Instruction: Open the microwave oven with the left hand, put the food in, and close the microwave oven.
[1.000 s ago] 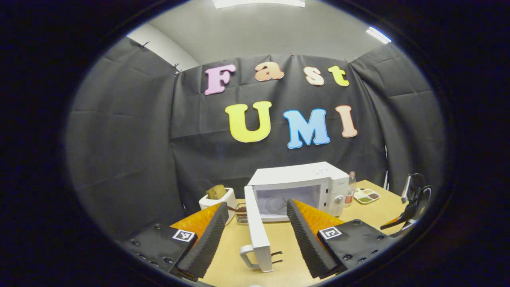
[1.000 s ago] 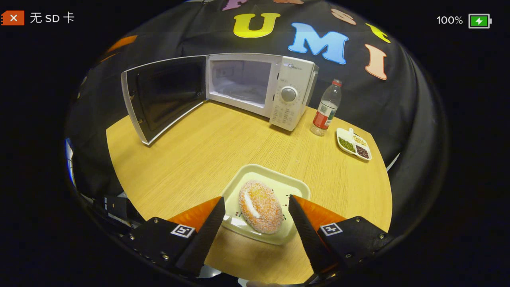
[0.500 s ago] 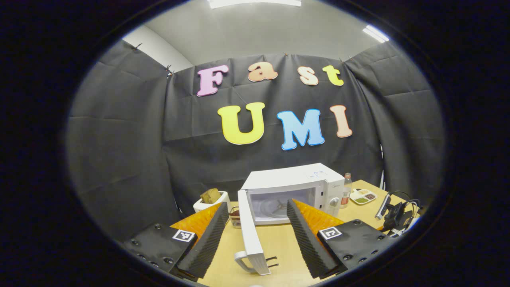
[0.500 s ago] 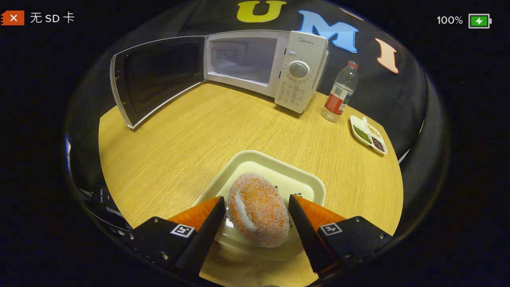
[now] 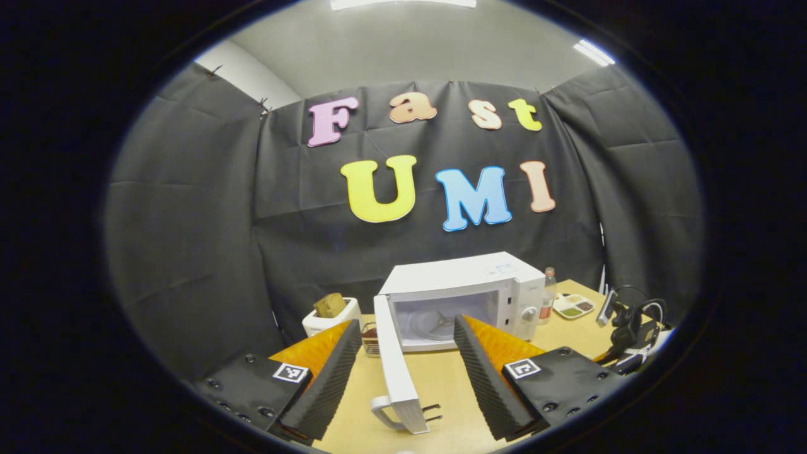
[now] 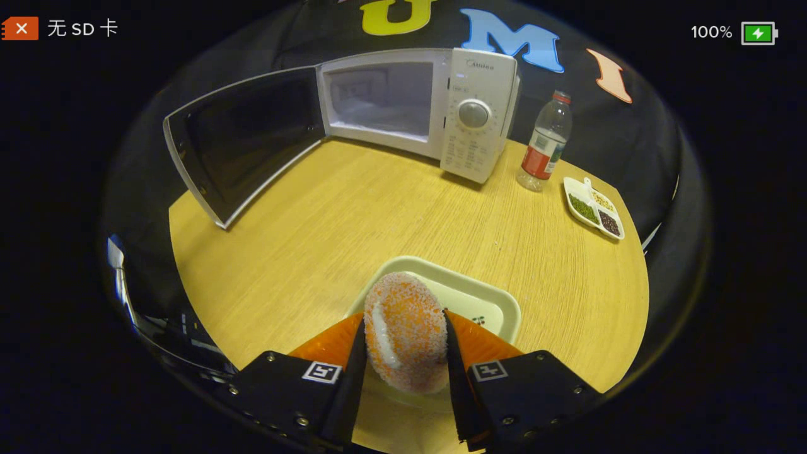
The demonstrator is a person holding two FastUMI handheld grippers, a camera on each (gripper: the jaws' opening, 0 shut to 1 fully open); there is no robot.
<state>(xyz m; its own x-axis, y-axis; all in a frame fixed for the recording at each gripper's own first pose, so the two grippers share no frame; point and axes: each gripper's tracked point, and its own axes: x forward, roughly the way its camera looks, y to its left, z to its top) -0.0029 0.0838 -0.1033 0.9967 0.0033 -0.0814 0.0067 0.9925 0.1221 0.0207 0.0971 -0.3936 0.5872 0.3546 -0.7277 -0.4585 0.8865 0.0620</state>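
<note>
A white microwave (image 6: 479,94) stands at the back of the wooden table, its door (image 6: 246,139) swung wide open to the left and its cavity (image 6: 384,101) bare. In the right gripper view my right gripper (image 6: 403,340) is shut on the food, an orange sugar-coated bun (image 6: 406,328) with a white filling line, just over a pale tray (image 6: 479,299). In the left gripper view my left gripper (image 5: 406,343) hangs open, nothing between its fingers, in front of the microwave (image 5: 466,293) with the door's edge and handle (image 5: 394,378) between the fingers' lines.
A plastic bottle (image 6: 545,142) with a red label stands right of the microwave, and a small divided dish (image 6: 592,205) of beans lies beyond it. Left of the microwave sit a white toaster (image 5: 328,315) with bread and a small glass container (image 5: 370,337).
My right gripper has closed on the bun, which now sits raised between the fingers above the tray. My left gripper has drawn back slightly from the open door.
</note>
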